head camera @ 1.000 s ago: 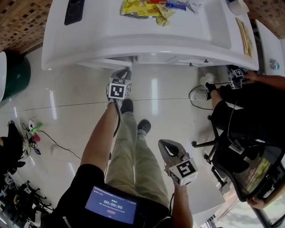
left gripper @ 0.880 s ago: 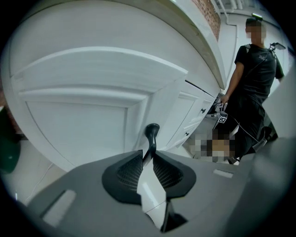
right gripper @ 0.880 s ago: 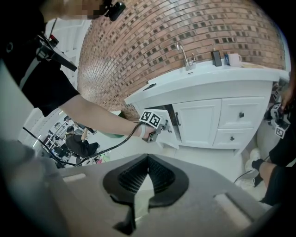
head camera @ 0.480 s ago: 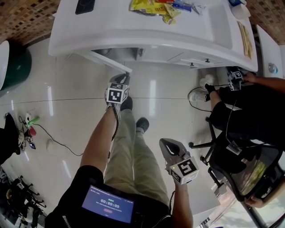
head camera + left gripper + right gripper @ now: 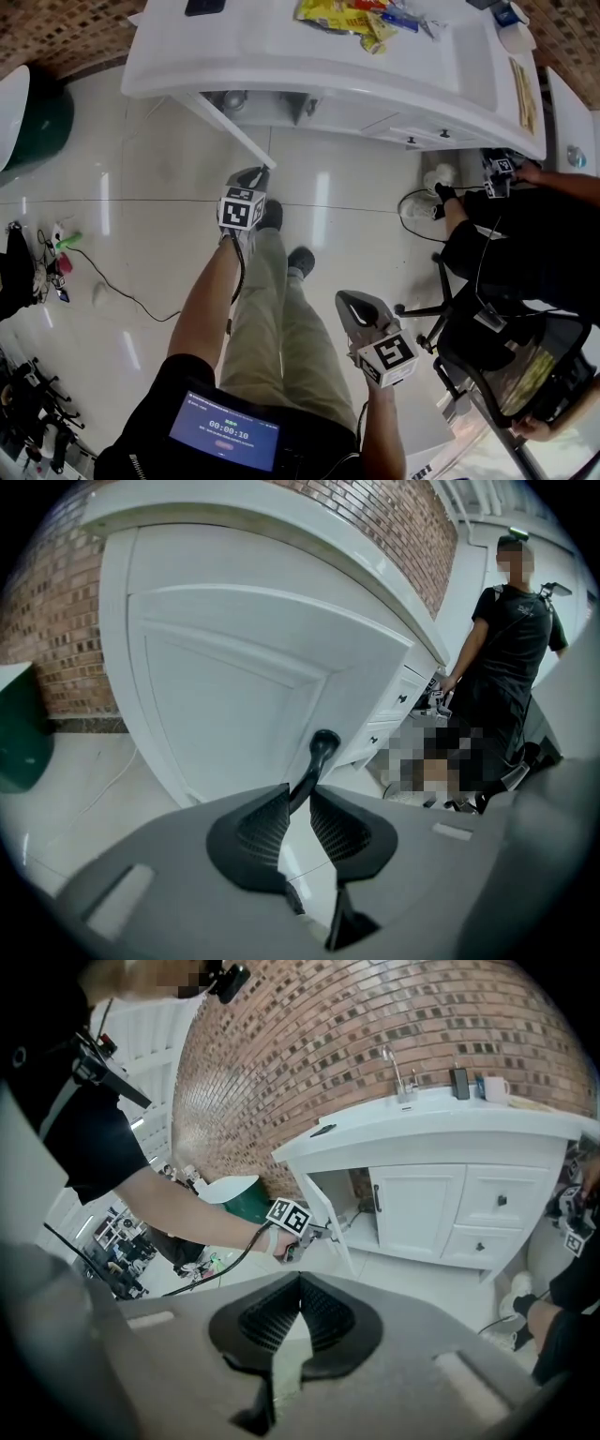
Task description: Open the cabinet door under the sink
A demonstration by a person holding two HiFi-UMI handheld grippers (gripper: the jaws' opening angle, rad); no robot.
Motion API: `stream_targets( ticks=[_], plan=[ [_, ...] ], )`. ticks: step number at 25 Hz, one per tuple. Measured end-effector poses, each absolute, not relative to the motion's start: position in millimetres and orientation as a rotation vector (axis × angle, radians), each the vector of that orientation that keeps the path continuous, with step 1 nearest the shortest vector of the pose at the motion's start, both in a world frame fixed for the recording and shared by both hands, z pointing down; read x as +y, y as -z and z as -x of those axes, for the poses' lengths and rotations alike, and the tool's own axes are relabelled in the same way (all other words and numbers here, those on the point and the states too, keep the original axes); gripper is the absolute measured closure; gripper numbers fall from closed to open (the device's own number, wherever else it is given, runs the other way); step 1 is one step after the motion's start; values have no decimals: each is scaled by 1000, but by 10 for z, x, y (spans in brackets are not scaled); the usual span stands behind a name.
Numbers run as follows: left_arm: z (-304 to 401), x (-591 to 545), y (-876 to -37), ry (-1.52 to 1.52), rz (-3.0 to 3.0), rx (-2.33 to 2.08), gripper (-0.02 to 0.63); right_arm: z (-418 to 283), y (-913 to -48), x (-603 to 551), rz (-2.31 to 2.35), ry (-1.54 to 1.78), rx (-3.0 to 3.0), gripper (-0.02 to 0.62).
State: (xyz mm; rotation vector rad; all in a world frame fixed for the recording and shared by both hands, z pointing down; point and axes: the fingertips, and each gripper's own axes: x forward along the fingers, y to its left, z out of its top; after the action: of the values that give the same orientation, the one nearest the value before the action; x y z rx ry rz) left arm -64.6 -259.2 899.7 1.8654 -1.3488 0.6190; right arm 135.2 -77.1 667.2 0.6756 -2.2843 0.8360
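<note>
The white cabinet door (image 5: 234, 131) under the sink stands swung out from the vanity, its edge pointing toward me. My left gripper (image 5: 255, 178) is at that door's free end. In the left gripper view its jaws (image 5: 300, 792) are shut on the black door handle (image 5: 322, 747), with the door panel (image 5: 234, 696) filling the view behind. From the right gripper view the open door (image 5: 328, 1213) shows dark cabinet space behind it. My right gripper (image 5: 354, 305) hangs low by my right leg, away from the cabinet; its pads (image 5: 298, 1288) meet with nothing between them.
A person sits on an office chair (image 5: 506, 253) at the right, close to the vanity's drawers (image 5: 502, 1202). A green bin (image 5: 37, 141) stands at the left, and cables (image 5: 66, 267) lie on the floor. Snack packets (image 5: 347, 14) lie on the countertop. The neighbouring door (image 5: 417, 1208) is closed.
The door has swung further out from the vanity, and my left gripper has come back toward me with the handle in it. The right gripper has hardly shifted.
</note>
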Motion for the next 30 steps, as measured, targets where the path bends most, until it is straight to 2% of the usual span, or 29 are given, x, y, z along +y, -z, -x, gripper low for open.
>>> stream_targets(
  ticks=[9, 19, 30],
  plan=[
    [1068, -2129, -8982, -586, -1784, -1429, 529, -1226, -6659, -704, -629, -808, -2313, 603],
    [1848, -1677, -8989, -551, -1636, -1572, 546, -899, -6666, -588, -510, -804, -2351, 604],
    [2697, -1467, -8979, -544, -1494, -1674, 569, -894, -6736, -537, -444, -789, -2321, 604]
  ],
)
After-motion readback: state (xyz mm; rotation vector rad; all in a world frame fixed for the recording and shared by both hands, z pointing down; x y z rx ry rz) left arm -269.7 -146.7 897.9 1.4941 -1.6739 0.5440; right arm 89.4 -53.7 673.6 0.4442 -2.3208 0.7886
